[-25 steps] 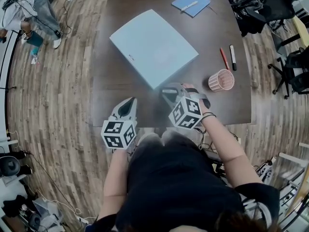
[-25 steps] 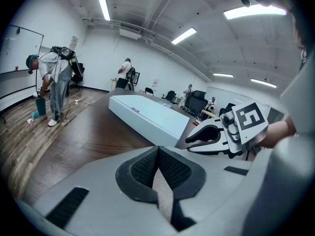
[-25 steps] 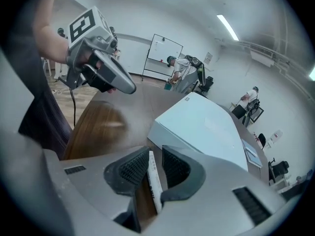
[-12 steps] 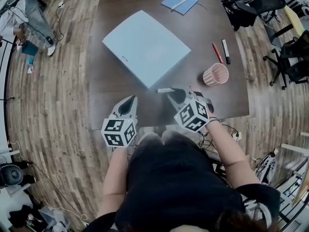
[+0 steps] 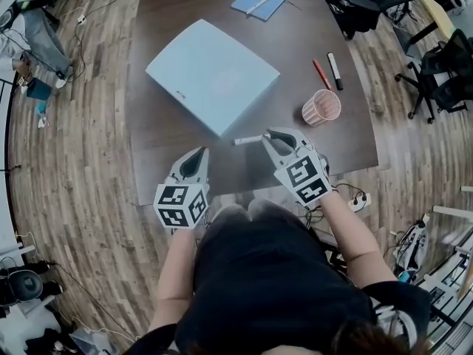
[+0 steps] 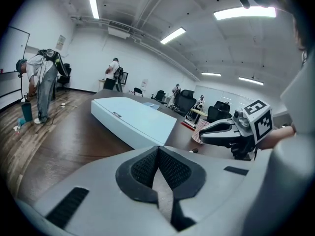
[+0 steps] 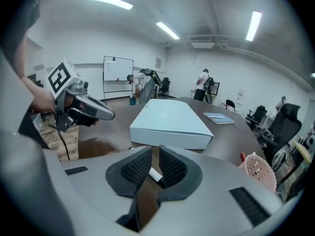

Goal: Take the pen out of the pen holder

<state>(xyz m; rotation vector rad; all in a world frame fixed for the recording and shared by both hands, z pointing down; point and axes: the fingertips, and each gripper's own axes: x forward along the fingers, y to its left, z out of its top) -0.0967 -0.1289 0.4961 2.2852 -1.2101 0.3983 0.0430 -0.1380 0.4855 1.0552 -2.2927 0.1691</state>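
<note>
A pink mesh pen holder (image 5: 321, 107) stands on the dark table (image 5: 155, 132) near its right edge; it also shows in the right gripper view (image 7: 258, 170). My right gripper (image 5: 272, 135) is left of and nearer than the holder. Its jaws have just been closing and are shut on a white pen (image 5: 247, 140) that sticks out level to the left. The pen (image 7: 155, 174) lies crosswise between the pads of the right gripper (image 7: 155, 154). My left gripper (image 5: 198, 154) hovers at the near table edge, shut and empty, pads meeting (image 6: 158, 149).
A large light-blue box (image 5: 213, 74) fills the table's middle. A red pen (image 5: 321, 74) and a black marker (image 5: 335, 71) lie beyond the holder. A blue notebook (image 5: 259, 0) with a pen sits at the far end. Office chairs (image 5: 436, 72) stand right.
My right gripper has rolled and risen slightly, and the white pen now juts out to the left of its jaws. The left gripper has stayed put.
</note>
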